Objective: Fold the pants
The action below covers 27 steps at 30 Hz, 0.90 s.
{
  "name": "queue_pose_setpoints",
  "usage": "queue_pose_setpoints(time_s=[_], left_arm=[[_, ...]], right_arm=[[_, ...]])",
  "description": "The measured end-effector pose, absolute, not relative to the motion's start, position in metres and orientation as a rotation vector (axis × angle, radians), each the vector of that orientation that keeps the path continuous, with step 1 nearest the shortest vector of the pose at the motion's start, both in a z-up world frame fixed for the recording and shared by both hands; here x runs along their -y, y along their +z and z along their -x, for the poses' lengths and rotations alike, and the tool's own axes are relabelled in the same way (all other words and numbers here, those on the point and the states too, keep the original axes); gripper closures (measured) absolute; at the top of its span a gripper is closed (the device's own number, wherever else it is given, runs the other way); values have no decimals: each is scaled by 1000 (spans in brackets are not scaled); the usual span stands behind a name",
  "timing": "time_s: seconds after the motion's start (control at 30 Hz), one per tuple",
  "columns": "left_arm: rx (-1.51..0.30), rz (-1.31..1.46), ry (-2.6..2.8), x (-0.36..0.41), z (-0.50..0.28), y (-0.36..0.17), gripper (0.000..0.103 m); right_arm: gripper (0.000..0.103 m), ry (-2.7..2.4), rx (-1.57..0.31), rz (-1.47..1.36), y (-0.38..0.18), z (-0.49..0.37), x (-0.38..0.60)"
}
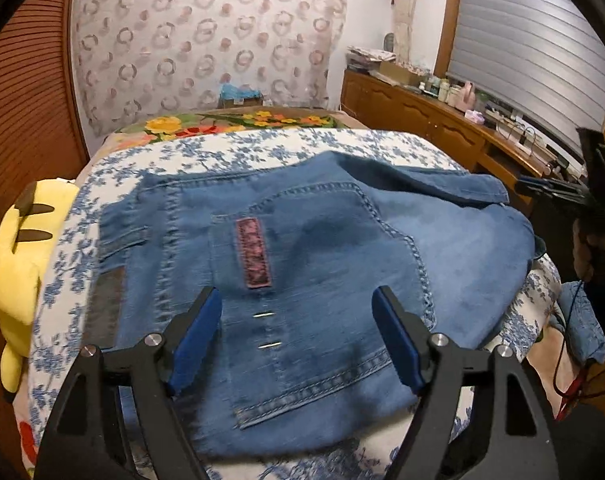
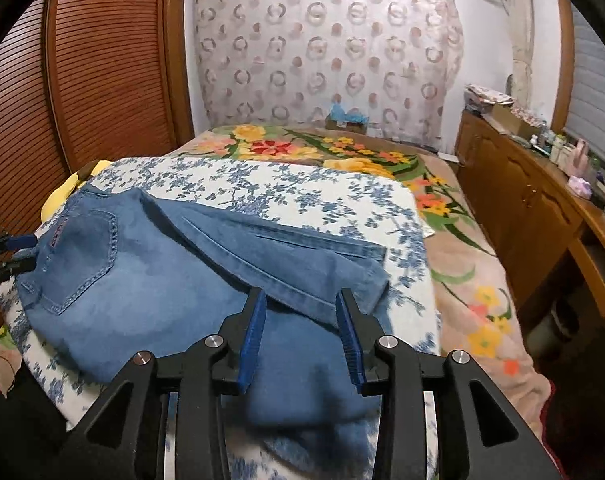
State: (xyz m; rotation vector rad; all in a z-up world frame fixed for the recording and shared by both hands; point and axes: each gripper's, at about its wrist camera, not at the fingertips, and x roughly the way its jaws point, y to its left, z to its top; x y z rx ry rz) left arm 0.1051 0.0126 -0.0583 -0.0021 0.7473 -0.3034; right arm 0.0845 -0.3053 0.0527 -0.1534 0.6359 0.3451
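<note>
Both grippers, left gripper [image 1: 296,300] and right gripper [image 2: 301,304], hang open and empty over the jeans [image 1: 302,280]. Legs are folded toward two o'clock, probably released to settle flat on the bed [image 1: 262,144].

Nothing actually readable here tbh. The only label-looking thing is a pink-bordered patch [image 1: 253,253] stitched on the back pocket [image 1: 322,288] of the jeans [image 1: 462,248], and whatever's on it is just a dark smudge in the left wrist view. From the right wrist view it's way too small to make out.
</note>
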Motion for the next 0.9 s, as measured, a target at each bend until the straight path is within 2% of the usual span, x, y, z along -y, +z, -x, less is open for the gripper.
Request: queue_pose_setpoints(time_s=[0.53, 0.6, 0.67, 0.73, 0.9], left_arm=[[-780, -6, -292, -2, -115, -75, 25], [-780, -3, -293, -1, -114, -76, 25], [-780, -1, -293, -1, -113, -77, 25], [-780, -1, -292, -1, -114, -78, 25], [-775, 2, -294, -4, -114, -78, 25]], right_arm=[[63, 397, -826, 411, 31, -150, 260], [71, 406, -839, 425, 31, -153, 259], [89, 425, -858, 440, 31, -155, 257], [96, 447, -862, 457, 33, -154, 254], [101, 433, -802, 492, 49, -151, 251]])
